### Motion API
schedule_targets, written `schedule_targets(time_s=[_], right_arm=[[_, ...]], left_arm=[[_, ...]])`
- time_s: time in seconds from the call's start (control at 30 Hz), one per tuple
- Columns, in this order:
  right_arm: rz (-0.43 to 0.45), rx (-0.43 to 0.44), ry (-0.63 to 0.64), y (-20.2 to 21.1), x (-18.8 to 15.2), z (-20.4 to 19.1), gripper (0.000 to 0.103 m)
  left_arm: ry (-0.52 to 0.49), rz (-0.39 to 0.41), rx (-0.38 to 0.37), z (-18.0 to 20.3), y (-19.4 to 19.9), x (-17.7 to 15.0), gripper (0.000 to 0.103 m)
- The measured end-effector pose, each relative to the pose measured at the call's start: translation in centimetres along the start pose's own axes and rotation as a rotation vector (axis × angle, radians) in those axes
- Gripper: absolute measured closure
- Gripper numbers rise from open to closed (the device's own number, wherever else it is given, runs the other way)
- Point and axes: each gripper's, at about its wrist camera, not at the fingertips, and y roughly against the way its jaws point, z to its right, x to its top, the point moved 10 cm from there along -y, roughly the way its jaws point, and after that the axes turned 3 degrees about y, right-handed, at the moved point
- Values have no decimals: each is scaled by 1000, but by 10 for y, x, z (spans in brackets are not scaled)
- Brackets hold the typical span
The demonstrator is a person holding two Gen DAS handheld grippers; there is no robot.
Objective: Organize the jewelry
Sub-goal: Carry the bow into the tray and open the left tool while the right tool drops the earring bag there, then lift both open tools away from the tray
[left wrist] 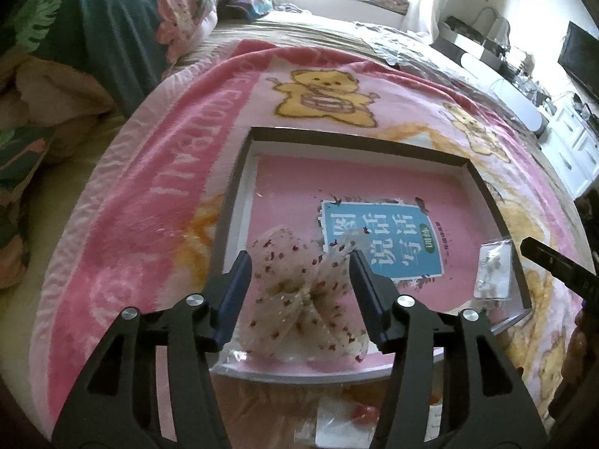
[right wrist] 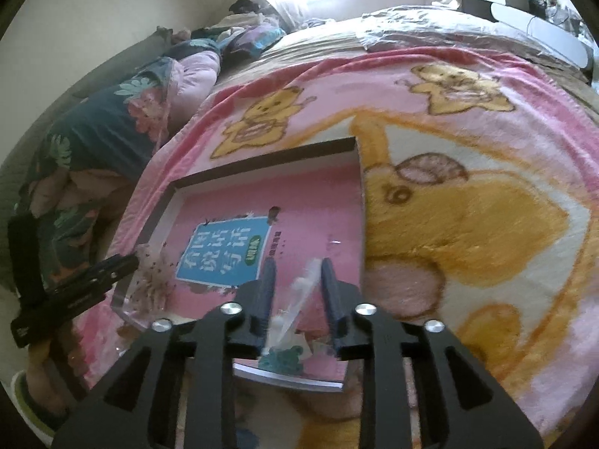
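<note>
The left gripper [left wrist: 299, 258] stands with jaws parted around a sheer dotted pouch [left wrist: 299, 299], pads clear of it. The pouch lies in the shallow box [left wrist: 239, 187] (pink-lined). The right gripper [right wrist: 297, 262] stands parted around a clear jewelry packet [right wrist: 295, 299] inside the same box.

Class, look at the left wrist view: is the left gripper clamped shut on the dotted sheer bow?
No: the left gripper stands open, with the dotted bow lying loose between its fingers.
</note>
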Motion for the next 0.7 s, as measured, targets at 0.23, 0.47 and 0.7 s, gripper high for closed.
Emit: schedule_targets(time_s=[0.23, 0.47, 0.7], right_arm=[[45, -25, 14, 19, 8, 2, 51], [143, -68, 72, 61, 15, -14, 22], [200, -71, 129, 97, 15, -37, 19]], left_arm=[[34, 32, -10, -5, 27, 3, 39], [54, 78, -29, -4, 65, 7, 13], [53, 135, -57, -1, 105, 11, 10]])
